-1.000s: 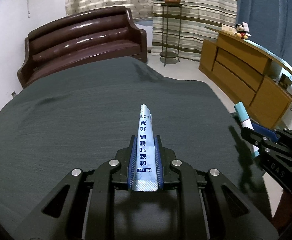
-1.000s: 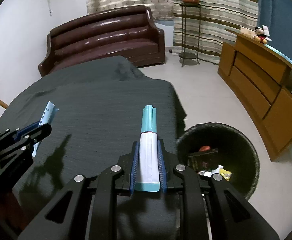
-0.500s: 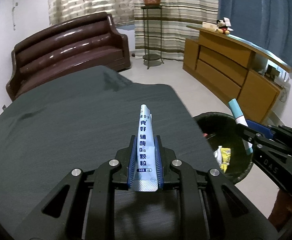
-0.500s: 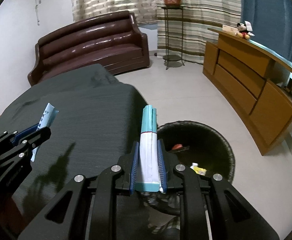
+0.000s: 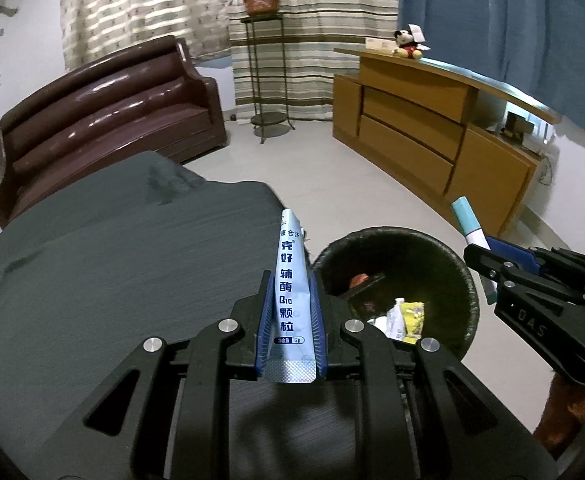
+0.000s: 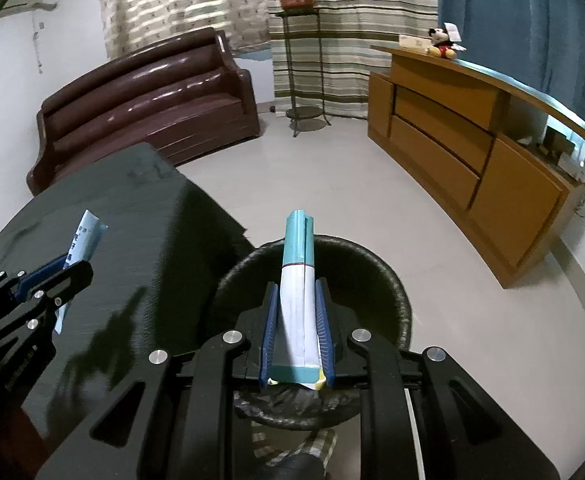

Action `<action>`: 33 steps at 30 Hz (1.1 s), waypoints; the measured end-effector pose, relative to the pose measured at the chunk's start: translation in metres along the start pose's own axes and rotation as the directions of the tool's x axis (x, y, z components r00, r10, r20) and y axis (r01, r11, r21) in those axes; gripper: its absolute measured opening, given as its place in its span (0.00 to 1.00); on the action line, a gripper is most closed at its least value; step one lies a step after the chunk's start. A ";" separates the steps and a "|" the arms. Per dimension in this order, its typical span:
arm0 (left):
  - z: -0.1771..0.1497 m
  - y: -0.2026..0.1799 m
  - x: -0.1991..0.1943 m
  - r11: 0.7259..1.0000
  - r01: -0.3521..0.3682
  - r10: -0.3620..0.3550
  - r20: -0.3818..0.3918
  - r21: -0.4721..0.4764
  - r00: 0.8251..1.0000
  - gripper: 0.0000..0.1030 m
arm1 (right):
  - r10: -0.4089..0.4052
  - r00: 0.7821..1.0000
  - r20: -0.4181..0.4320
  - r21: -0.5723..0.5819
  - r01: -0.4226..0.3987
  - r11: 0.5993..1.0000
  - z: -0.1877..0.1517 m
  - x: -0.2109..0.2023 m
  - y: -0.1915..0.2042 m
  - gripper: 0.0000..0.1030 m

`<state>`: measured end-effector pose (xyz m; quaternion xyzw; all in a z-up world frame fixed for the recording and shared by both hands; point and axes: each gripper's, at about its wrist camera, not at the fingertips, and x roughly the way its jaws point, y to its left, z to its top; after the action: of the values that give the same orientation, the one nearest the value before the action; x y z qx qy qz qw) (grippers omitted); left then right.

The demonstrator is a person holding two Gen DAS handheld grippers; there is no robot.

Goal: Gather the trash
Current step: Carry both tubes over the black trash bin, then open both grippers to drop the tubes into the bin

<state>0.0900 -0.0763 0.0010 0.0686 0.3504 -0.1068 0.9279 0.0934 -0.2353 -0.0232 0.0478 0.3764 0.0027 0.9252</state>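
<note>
1. Right wrist view: my right gripper is clamped tight on a folded teal-and-white packet, its long axis running straight out along the fingers.
2. Same view: black trash bin stands on the floor directly under and ahead of that packet, whose teal tip overlaps the far rim. Judged: the right hand is the nearer one and could let go first.
3. Left wrist view: my left gripper is pinched shut on a pale blue sachet with printed characters, long axis likewise forward along the fingers.
4. Same view: bin lies just right of the left fingers, discarded wrappers visible inside; the sachet sits over the edge of the dark-clothed table, beside the bin, not above it.
5. Judged: the left hand needs a shift rightward before release.
</note>
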 end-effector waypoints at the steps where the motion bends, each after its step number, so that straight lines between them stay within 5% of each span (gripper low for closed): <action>1: 0.001 -0.004 0.002 1.000 0.005 -0.005 -0.001 0.005 1.000 0.17 | -0.003 1.000 -0.001 0.003 0.003 1.000 0.000 0.000 -0.001 0.19; 33: 0.018 -0.040 0.060 0.998 0.036 -0.032 -0.076 0.056 0.997 0.18 | -0.027 0.998 -0.048 0.080 0.031 0.996 0.002 0.028 -0.030 0.20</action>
<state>0.1356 -0.1277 -0.0275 0.0932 0.3831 -0.1299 0.9098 0.1139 -0.2645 -0.0441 0.0794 0.3985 -0.0248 0.9134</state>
